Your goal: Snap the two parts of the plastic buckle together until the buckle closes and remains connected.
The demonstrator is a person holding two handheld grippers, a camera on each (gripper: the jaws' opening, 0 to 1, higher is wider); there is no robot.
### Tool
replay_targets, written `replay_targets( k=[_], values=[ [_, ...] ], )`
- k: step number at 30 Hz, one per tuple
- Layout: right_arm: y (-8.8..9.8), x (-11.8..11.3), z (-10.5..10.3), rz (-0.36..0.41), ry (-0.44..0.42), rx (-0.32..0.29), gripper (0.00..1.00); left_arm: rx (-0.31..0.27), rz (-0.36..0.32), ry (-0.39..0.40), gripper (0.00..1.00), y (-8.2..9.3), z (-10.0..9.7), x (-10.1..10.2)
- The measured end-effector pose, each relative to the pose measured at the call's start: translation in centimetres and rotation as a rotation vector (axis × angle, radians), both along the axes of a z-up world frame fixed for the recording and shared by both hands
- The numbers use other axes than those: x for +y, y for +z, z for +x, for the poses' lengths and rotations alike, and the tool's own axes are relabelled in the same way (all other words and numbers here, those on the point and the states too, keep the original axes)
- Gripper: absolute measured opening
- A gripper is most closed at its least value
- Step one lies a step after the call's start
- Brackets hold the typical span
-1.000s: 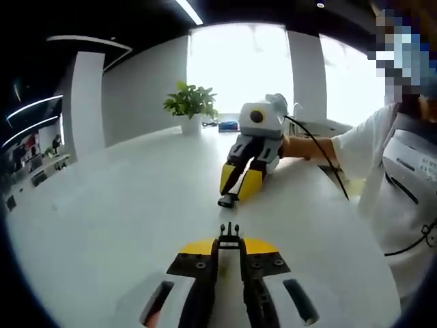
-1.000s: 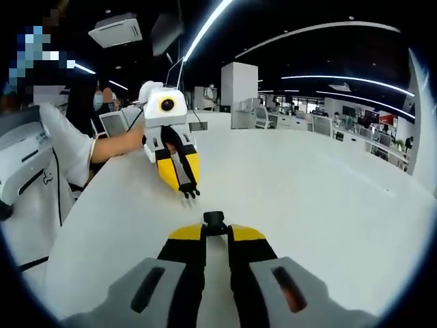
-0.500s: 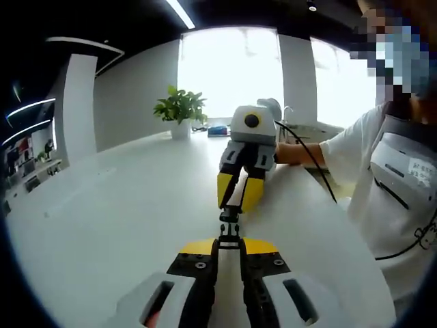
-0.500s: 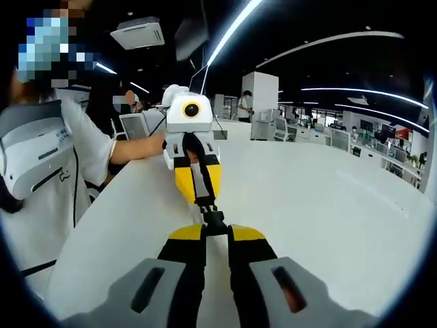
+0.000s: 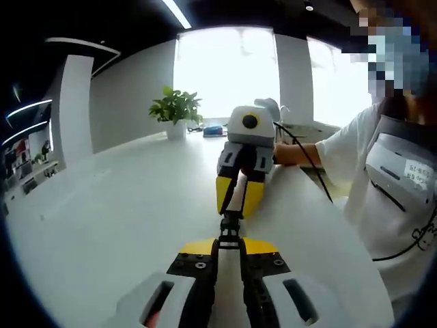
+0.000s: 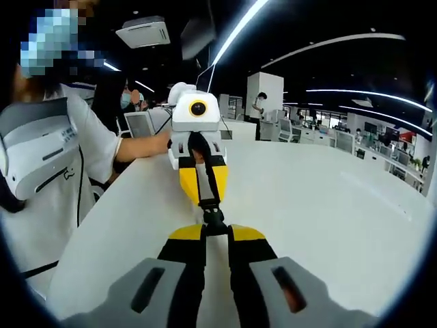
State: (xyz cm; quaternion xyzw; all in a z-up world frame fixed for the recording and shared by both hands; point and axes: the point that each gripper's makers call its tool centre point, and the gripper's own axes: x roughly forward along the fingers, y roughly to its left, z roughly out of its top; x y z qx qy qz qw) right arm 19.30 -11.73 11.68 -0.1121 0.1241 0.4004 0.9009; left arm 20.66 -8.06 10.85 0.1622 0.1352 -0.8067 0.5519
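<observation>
Grippers meet tip to tip over a white table (image 5: 102, 225). Left gripper (image 5: 229, 240) and right gripper (image 6: 214, 229) each clamp a black buckle half (image 5: 230, 222). Potted plant (image 5: 175, 109) backs a bright office window (image 5: 222, 68).

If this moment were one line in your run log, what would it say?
stage: mating | left gripper: shut on buckle half | right gripper: shut on other buckle half | halves: tip to tip above white table | latched: cannot tell

no legible text or numbers, faint dark print on the white chest-mounted device (image 5: 403, 167) to the right of the jaws, too blurred to read, likewise (image 6: 41, 147) left of the jaws
</observation>
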Motion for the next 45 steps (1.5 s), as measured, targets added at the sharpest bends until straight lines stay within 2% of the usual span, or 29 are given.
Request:
replay_targets(
  k=[6, 12, 27, 34, 45],
  values=[
    [-0.4, 0.1, -0.1, -0.008, 0.002, 0.009, 0.11, -0.007, 0.004, -0.005, 0.11, -0.2, -0.1, 0.1],
    [-1.0, 0.4, -0.3, -0.039, 0.015, 0.017, 0.11, -0.020, 0.034, -0.016, 0.11, -1.2, -0.3, 0.2],
    [-1.3, 0.9, -0.4, -0.061, 0.048, 0.020, 0.11, -0.022, 0.035, -0.035, 0.11, -1.4, -0.8, 0.2],
    [-1.3, 1.1, -0.4, -0.067, 0.073, 0.009, 0.10, -0.052, 0.033, -0.043, 0.10, -1.5, -0.9, 0.2],
    [-1.4, 1.5, -0.6, -0.080, 0.148, 0.002, 0.09, -0.012, 0.043, -0.070, 0.10, -1.7, -1.2, 0.0]
  ],
)
